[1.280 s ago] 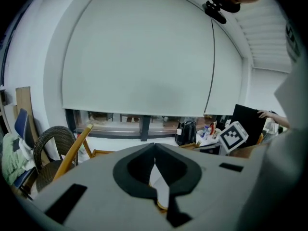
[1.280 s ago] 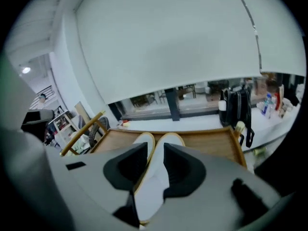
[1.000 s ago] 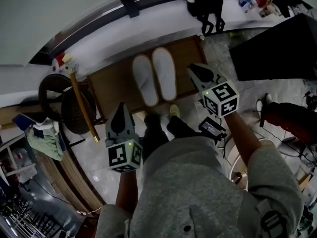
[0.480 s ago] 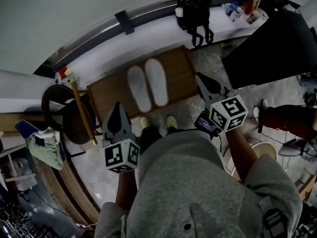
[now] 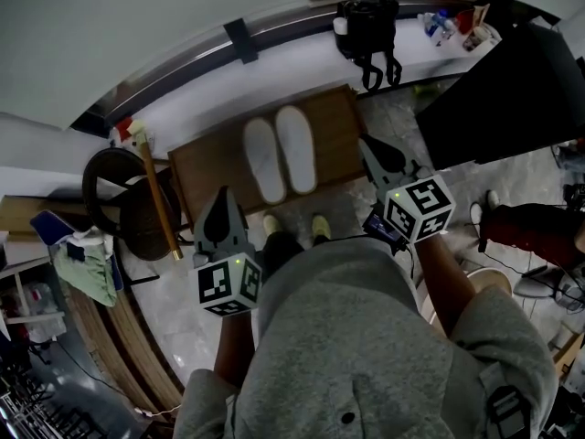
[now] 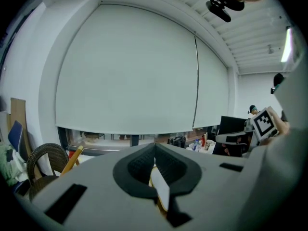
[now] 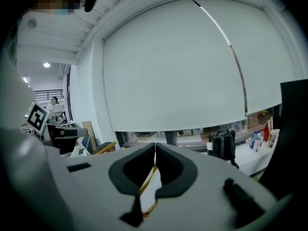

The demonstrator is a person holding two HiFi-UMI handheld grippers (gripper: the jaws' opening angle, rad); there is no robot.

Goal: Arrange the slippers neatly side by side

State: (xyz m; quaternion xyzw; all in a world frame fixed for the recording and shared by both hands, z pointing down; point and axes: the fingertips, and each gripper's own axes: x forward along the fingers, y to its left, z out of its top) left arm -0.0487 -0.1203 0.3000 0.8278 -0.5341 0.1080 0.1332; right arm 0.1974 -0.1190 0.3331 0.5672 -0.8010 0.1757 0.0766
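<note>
Slippers (image 5: pixel 279 154) lie side by side with toes toward the wall, at the middle of the brown mat (image 5: pixel 206 167). Their placement matches that of a second ago. The left hand-held gripper (image 5: pixel 222 195) and right hand-held gripper (image 5: pixel 370 146) have both drawn back and up, each with jaws closed together on nothing.

Judgement: the arrangement appears complete. Whether the heels line up exactly is hard to confirm in this dim view.

Bare mat remains along both side edges. A wicker chair (image 5: pixel 123 190) and a wooden handle (image 5: pixel 157 199) stand off the left edge. A black bag (image 5: pixel 367 21) sits beyond the far right corner.
</note>
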